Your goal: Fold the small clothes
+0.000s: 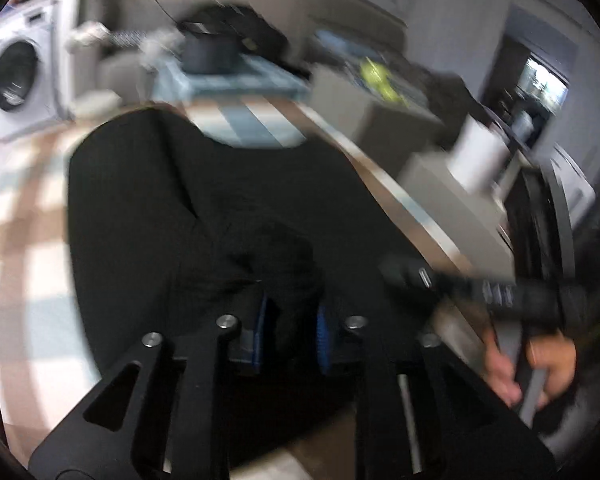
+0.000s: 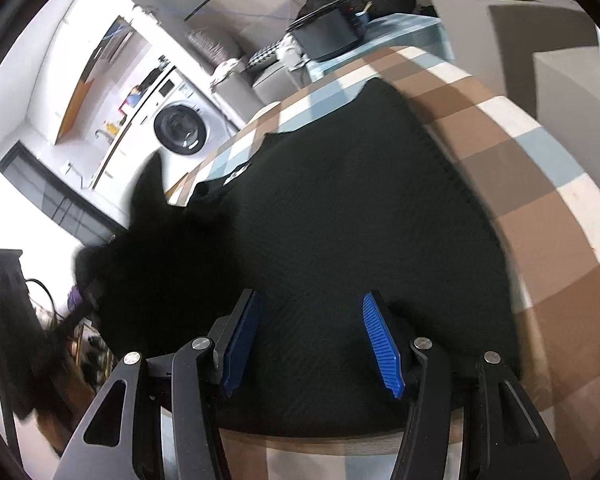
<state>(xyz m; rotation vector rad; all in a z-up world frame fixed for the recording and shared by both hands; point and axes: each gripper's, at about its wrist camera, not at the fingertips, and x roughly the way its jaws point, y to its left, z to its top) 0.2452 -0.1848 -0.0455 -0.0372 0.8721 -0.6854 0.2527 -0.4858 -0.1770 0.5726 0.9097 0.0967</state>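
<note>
A black garment (image 2: 340, 216) lies spread on a checked tablecloth (image 2: 540, 184). My left gripper (image 1: 292, 320) is shut on a bunched fold of the black garment (image 1: 204, 208) and holds it lifted; this view is blurred. In the right wrist view the lifted part (image 2: 152, 248) rises at the left. My right gripper (image 2: 312, 332) is open with its blue pads (image 2: 380, 344) apart, just above the garment's near edge, holding nothing. The right gripper's body and the hand holding it (image 1: 540, 356) show at the right of the left wrist view.
A dark pot (image 2: 328, 36) sits on a light blue surface beyond the table. Grey boxes (image 2: 540, 28) stand at the far right. A washing machine (image 2: 180, 128) is at the left. A white roll (image 1: 480, 156) stands near the table's right edge.
</note>
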